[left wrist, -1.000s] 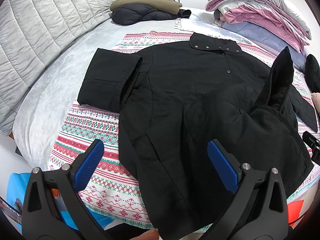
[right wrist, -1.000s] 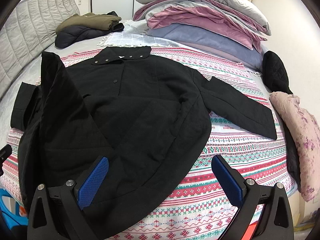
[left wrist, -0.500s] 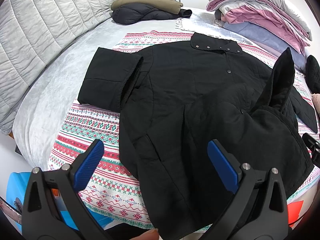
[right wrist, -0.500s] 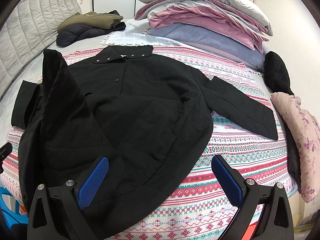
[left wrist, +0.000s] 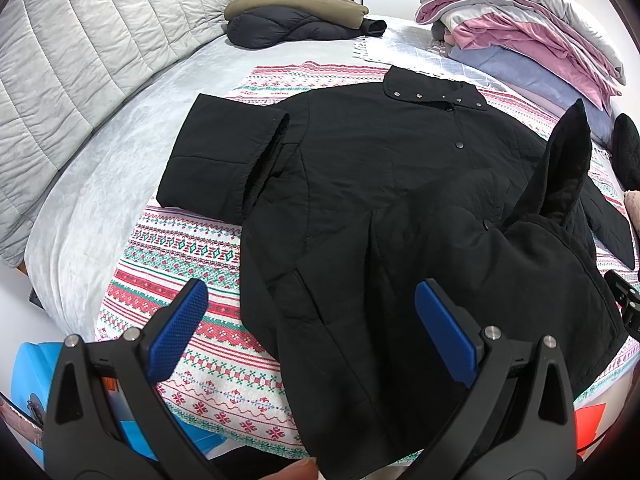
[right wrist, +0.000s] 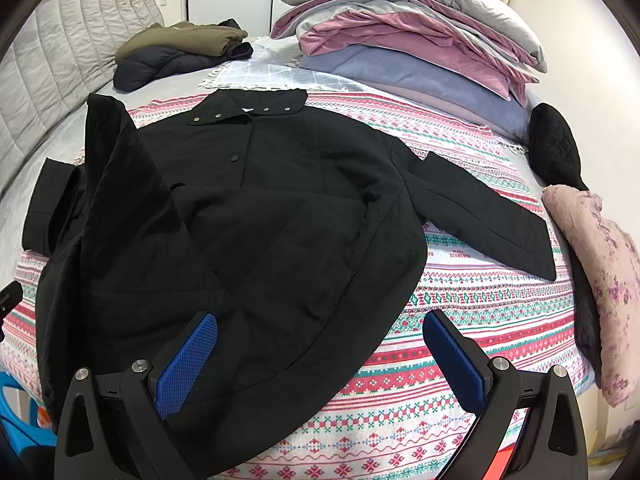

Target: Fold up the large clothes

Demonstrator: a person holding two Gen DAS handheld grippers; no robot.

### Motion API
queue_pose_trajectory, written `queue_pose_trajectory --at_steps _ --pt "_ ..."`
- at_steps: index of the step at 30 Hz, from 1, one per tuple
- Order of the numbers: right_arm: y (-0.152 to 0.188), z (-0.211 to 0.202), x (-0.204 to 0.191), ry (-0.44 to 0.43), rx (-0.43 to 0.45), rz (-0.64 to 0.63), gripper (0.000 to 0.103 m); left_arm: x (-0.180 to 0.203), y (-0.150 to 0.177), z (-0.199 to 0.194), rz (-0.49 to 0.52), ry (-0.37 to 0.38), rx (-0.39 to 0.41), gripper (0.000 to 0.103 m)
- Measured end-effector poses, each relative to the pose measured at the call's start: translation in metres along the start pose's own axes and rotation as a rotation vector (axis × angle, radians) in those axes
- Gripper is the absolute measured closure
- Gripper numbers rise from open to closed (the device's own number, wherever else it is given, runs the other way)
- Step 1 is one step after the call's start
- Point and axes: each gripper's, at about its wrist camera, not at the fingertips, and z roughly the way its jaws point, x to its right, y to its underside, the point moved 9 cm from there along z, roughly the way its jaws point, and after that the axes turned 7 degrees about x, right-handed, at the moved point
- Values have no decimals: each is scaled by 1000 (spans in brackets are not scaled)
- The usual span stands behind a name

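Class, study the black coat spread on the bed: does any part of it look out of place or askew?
Yes. On the black coat, one flap near its front stands up in a stiff peak instead of lying flat. The left sleeve is folded back short, while the right sleeve lies stretched out.

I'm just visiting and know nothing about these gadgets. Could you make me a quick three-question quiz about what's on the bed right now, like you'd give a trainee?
1. True or false: the left gripper is clamped on the black coat.
2. Which sleeve of the coat lies stretched out flat? A) the one toward the quilted headboard B) the one toward the floral pink garment C) neither
3. Fill in: the coat lies on a patterned ____ and green blanket.

Key:
1. False; its fingers stand open above the coat, as do those of the right gripper.
2. B; the other sleeve is folded back on itself.
3. Red (on white).
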Motion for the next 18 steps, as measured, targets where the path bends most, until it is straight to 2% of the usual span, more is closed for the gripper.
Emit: queue_pose_trajectory --at_steps 8,12,15,18 --pt "1 -1 1 -10 -2 0 0 -3 2 -1 -16 14 3 0" --pt "0 -7 3 -25 16 -1 0 -3 -3 -4 -51 51 19 0" --pt "-3 -15 4 -85 54 18 0 -6 -6 -5 -100 116 58 0" --pt "-4 -27 4 -135 130 -5 0 -9 -3 0 -49 136 40 0"
